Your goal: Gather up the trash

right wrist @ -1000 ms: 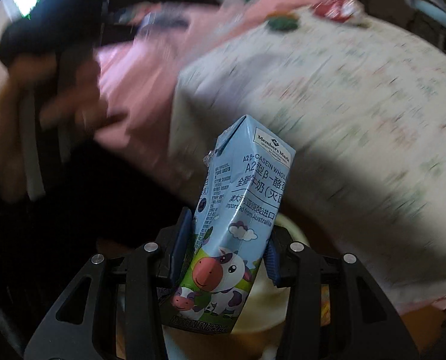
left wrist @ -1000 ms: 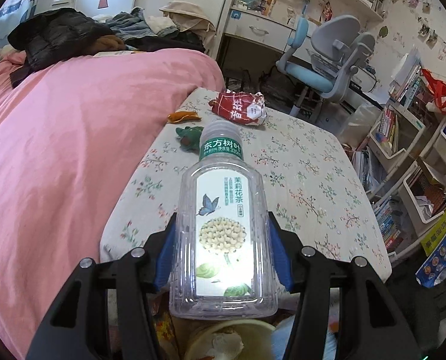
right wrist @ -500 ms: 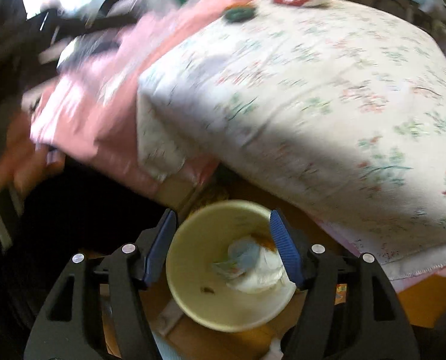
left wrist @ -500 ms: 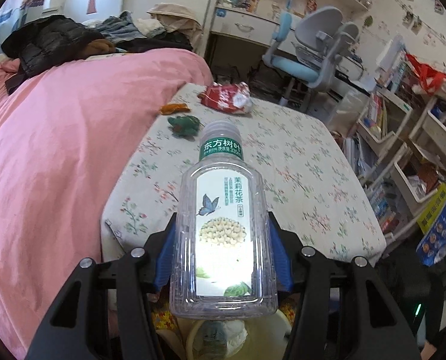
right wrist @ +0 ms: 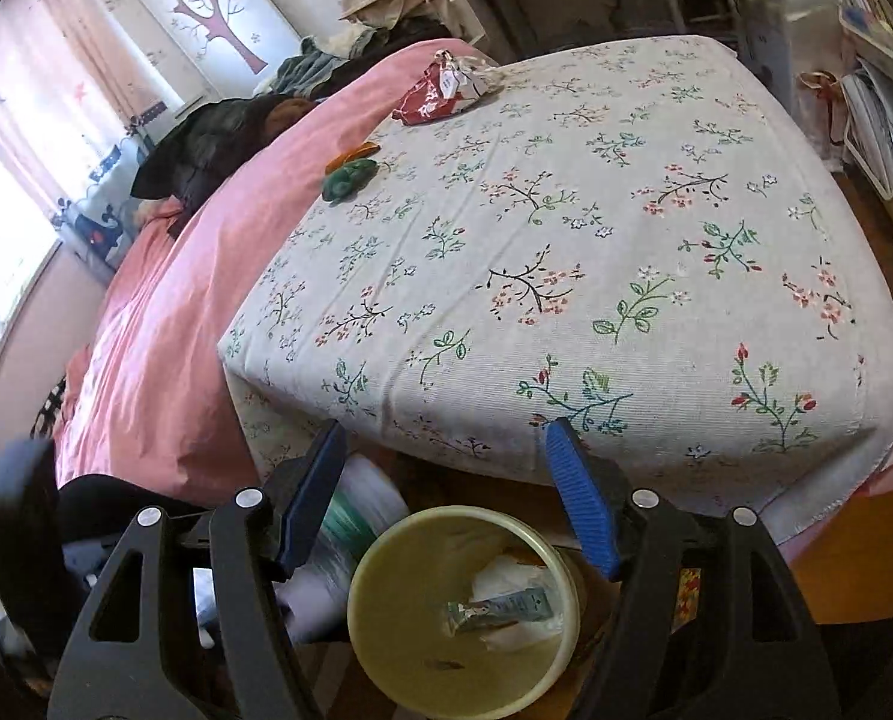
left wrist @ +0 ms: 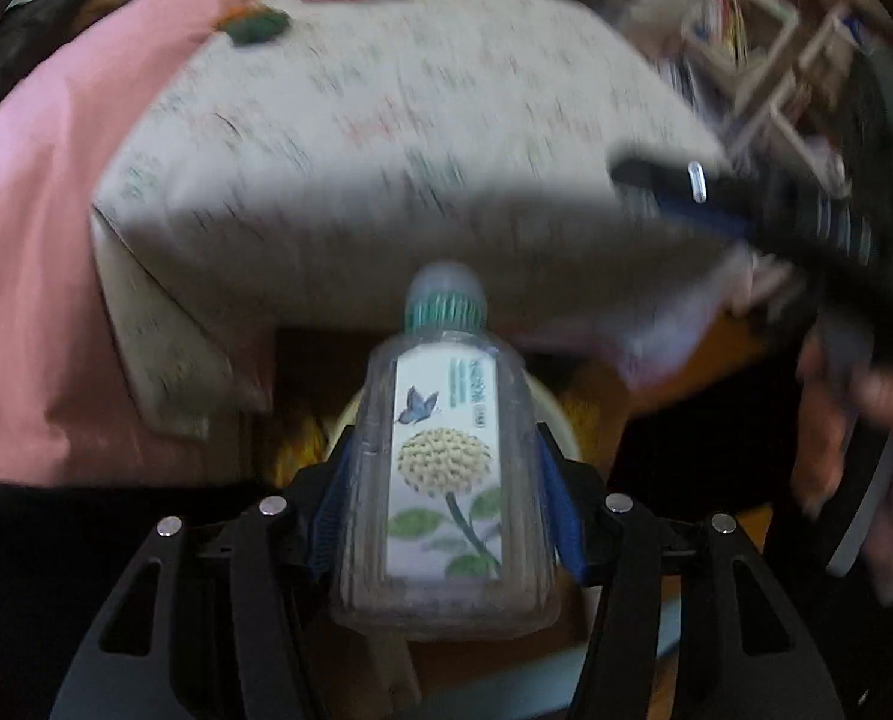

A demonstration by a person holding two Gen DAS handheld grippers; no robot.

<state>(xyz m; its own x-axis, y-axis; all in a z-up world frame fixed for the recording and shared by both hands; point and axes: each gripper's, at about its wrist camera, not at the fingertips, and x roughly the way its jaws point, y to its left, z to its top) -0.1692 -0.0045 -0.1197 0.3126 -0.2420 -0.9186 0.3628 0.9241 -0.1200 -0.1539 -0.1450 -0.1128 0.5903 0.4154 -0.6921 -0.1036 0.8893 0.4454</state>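
My left gripper (left wrist: 446,480) is shut on a clear plastic tea bottle (left wrist: 446,480) with a green cap, held over the pale yellow trash bin (left wrist: 557,420) below the table's near edge. My right gripper (right wrist: 446,474) is open and empty, above the same bin (right wrist: 386,600). The milk carton (right wrist: 497,606) lies inside the bin on white paper. A red snack wrapper (right wrist: 437,93) lies at the far end of the floral table (right wrist: 566,240). The right gripper also shows in the left wrist view (left wrist: 686,198), blurred.
A green toy (right wrist: 347,177) and an orange piece (right wrist: 353,153) sit near the table's left edge. A pink bed (right wrist: 164,300) borders the table on the left. Shelves (right wrist: 878,108) stand on the right. The bottle shows beside the bin (right wrist: 350,516).
My right gripper opened and dropped the milk carton into the bin, then tilted up toward the table. My left gripper swung down with the bottle over the bin.
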